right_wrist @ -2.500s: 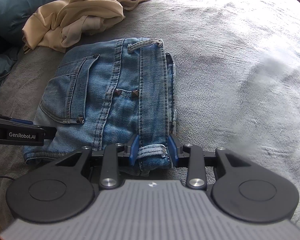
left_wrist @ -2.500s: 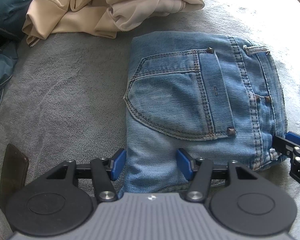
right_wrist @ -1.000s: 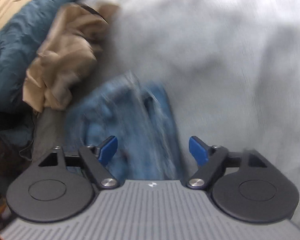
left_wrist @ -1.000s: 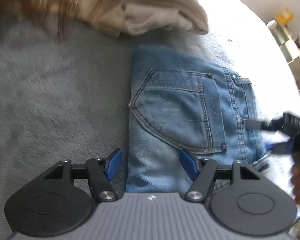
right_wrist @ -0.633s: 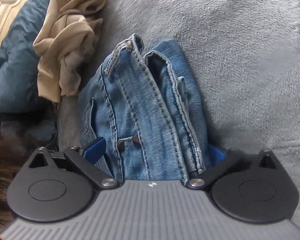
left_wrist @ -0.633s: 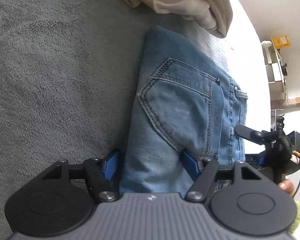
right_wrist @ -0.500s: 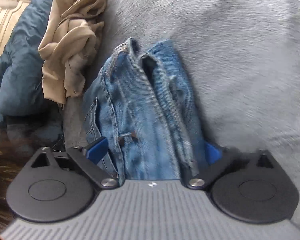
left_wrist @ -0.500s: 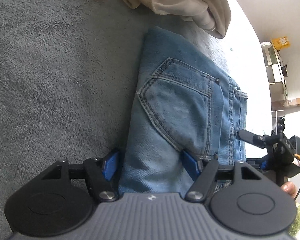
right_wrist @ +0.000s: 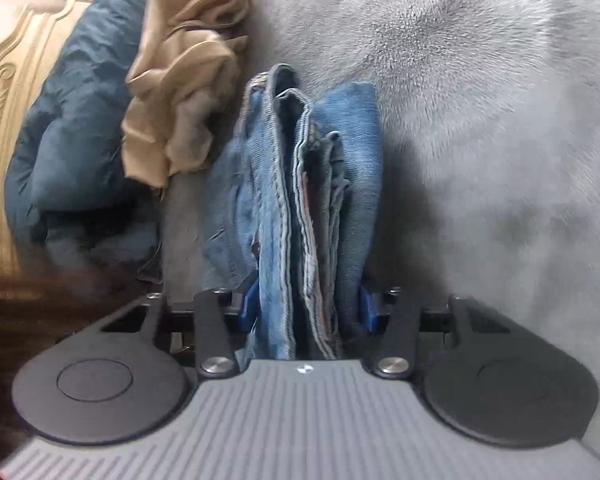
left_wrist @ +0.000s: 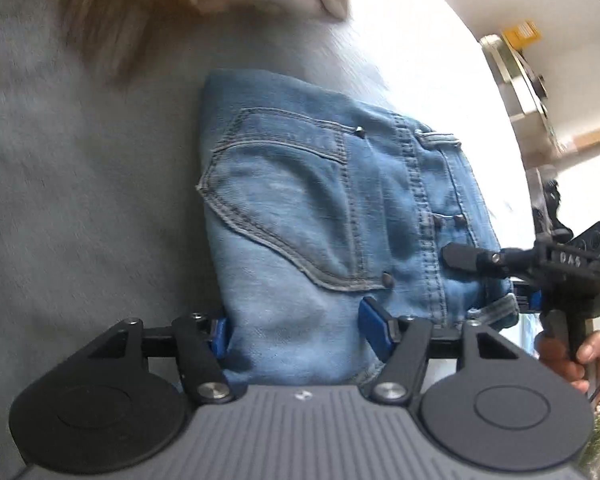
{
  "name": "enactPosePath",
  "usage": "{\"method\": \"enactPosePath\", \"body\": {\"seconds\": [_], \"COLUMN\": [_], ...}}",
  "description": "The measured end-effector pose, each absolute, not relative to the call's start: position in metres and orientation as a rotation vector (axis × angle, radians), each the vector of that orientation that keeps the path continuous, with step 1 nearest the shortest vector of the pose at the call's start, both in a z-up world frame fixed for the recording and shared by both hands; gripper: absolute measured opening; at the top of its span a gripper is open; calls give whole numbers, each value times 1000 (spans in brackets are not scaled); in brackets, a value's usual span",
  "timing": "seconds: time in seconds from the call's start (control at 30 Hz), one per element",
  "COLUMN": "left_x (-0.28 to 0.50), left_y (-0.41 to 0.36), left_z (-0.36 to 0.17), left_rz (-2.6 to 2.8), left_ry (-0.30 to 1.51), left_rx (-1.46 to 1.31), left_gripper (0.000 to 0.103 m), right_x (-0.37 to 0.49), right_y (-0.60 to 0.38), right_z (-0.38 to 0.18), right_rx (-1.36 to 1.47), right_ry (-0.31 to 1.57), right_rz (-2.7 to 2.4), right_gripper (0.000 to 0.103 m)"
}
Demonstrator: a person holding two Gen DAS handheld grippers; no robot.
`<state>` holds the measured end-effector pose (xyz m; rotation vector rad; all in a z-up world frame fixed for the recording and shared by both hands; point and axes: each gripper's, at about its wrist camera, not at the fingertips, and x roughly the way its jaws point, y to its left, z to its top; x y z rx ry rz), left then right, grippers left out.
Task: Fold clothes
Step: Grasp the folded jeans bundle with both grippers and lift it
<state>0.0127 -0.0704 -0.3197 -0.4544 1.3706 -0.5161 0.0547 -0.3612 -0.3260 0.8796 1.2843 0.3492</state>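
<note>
Grey fleece blanket [right_wrist: 480, 80] covers the bed under us, and the folded jeans [left_wrist: 320, 208] lie on it, gripped at their near edge by both tools.

Nearest, the left tool [left_wrist: 296, 326] straddles the near-left corner of the jeans, jaws fairly wide and closing, the denim filling the gap; its blue pads [left_wrist: 374, 326] meet the cloth at both sides. The right tool [right_wrist: 306, 306] pinches the stacked waistband-side layers, jaws at a middling gap and closing, pads hard against the bundle, which stands on edge between them.

Risks, as we judge them:
- Right grip takes several loose layers; if an inner one is not caught, the fold could fan out on lifting.
- Left grip sits at the very corner, so heavy denim may slide off the pads.
- Uneven lifting by the two hands would skew or open the fold.
- Beige garment [right_wrist: 184, 92] lies close behind the jeans, so they could snag or drag it.

Hard to make out: both views are motion-blurred. The underside of the jeans and the number of layers held are hidden. A brown blur at the top of the left view cannot be identified. Beyond, a blue quilt [right_wrist: 72, 120] and a carved headboard [right_wrist: 4, 76] are cut off at the frame edge.
</note>
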Motion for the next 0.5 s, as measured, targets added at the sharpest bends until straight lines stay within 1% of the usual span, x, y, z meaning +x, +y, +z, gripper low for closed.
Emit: {"method": "enactPosePath", "body": {"seconds": [0.1, 0.23, 0.3, 0.37, 0.43, 0.5], "left_x": [-19, -63, -73, -70, -55, -40], "left_y": [-73, -86, -93, -97, -95, -93], "left_z": [-322, -338, -344, -343, -342, -339], "left_rz": [-537, -569, -577, -580, -568, -553], "left_ry": [1423, 1475, 1492, 1488, 1482, 1452], "left_rx": [-509, -498, -440, -375, -386, -400], "left_gripper": [63, 64, 64, 64, 64, 64], "right_x": [12, -50, -74, -91, -90, -85], "right_y": [-369, -381, -383, -384, -383, -388], "right_z": [-314, -321, -324, -329, -328, -324], "right_rx": [824, 820, 806, 802, 801, 812], "right_ry": [1320, 1405, 1440, 1466, 1452, 1417], "right_rz": [323, 269, 251, 242, 245, 239], "right_gripper": [46, 48, 53, 54, 57, 66]}}
